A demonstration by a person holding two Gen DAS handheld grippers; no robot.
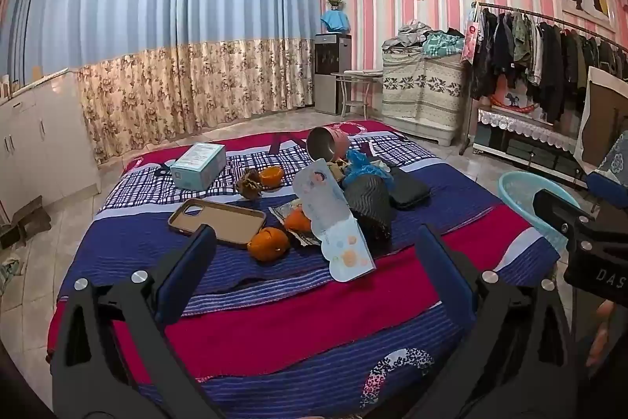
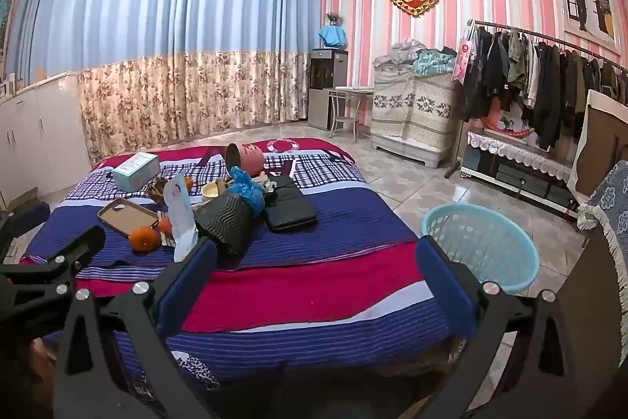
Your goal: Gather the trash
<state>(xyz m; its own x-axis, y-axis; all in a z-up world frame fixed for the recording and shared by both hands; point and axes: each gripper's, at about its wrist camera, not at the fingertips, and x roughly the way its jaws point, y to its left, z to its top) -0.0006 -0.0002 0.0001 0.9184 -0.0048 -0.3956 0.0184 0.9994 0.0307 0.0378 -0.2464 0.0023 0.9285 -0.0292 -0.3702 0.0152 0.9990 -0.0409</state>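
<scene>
Here a bed [image 1: 274, 321] fills the space under and ahead of both claws, covered in a spread striped red, blue and white. The left claw [image 1: 314, 254] hangs over the near half of the bed with its jaws spread wide and nothing between them. The right claw [image 2: 314, 262] hangs over the near right part of the bed, likewise spread wide and empty.

Just past the right claw's right finger, on the tiled floor beside the bed, stands a pale blue basket [image 2: 481, 242] with a slatted wall.

Ahead of both claws, mid-bed, lies a heap of clutter. A black ribbed bag [image 1: 371, 203] sits just beyond the gap of the left claw's jaws. A pale printed wrapper [image 1: 333, 218] leans against that bag on its left. Behind the bag a crumpled blue plastic bag [image 1: 363, 165] touches a pink pot [image 1: 327, 144] tipped on its side, mouth toward the claws. Right of the ribbed bag lies a flat black pouch [image 2: 290, 211].

Ahead of the left claw's left finger lies a brown phone case [image 1: 218, 220], inside up. Farther off in that direction sits a pale teal box [image 1: 200, 165].

Just past the case's near end, closest to the left claw, rests an orange peel [image 1: 269, 242]. A second peel [image 1: 298, 220] lies beside the wrapper. A third peel [image 1: 271, 175] lies farther back, touching a brown crumpled scrap [image 1: 249, 183].
</scene>
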